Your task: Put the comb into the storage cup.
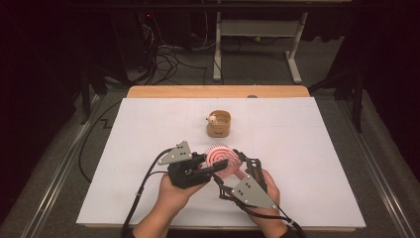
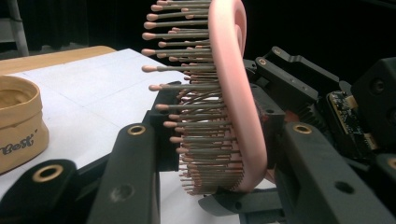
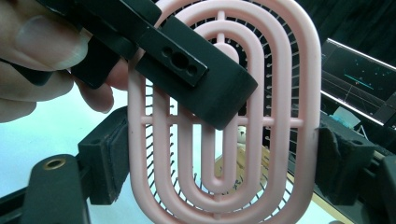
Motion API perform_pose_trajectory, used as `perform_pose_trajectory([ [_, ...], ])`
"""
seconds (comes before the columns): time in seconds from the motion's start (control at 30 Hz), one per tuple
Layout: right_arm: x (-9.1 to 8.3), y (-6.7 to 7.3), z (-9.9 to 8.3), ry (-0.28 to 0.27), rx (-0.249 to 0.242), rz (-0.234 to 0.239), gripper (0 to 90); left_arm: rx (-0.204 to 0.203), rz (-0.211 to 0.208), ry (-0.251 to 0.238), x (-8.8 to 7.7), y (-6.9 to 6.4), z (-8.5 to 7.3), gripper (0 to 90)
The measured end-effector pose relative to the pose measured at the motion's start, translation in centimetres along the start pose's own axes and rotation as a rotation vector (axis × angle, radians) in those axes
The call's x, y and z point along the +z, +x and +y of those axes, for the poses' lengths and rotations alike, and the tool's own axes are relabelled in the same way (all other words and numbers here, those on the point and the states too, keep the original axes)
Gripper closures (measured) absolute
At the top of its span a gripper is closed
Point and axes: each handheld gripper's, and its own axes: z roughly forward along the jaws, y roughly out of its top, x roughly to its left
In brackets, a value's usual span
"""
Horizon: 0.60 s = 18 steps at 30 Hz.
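Note:
A pink oval hairbrush [image 1: 221,157] with a slotted back and grey, pink-tipped bristles is held just above the white mat, between both grippers. My left gripper [image 1: 218,167] is shut on its head, one jaw against the bristle tips and the other flat on the back. In the left gripper view the hairbrush [image 2: 233,93] stands edge-on with its bristles pointing left. My right gripper [image 1: 242,162] is shut on the same brush. In the right gripper view its pads [image 3: 105,158] press the two long sides of the hairbrush [image 3: 280,154].
A small tan fabric pot [image 1: 219,123] with a little pale figure in it stands on the white mat [image 1: 307,148] just beyond the brush. It also sits at the left of the left gripper view as the tan pot [image 2: 18,121]. A wooden table edge [image 1: 218,91] runs along the back.

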Motion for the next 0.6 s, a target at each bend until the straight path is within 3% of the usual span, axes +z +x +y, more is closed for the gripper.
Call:
perform_pose_trajectory([
  [0.6,-0.03,-0.03,0.25,-0.009,0.006,-0.005,20.1,0.026,0.016,-0.016,-0.2,-0.46,0.27,62.3],
])
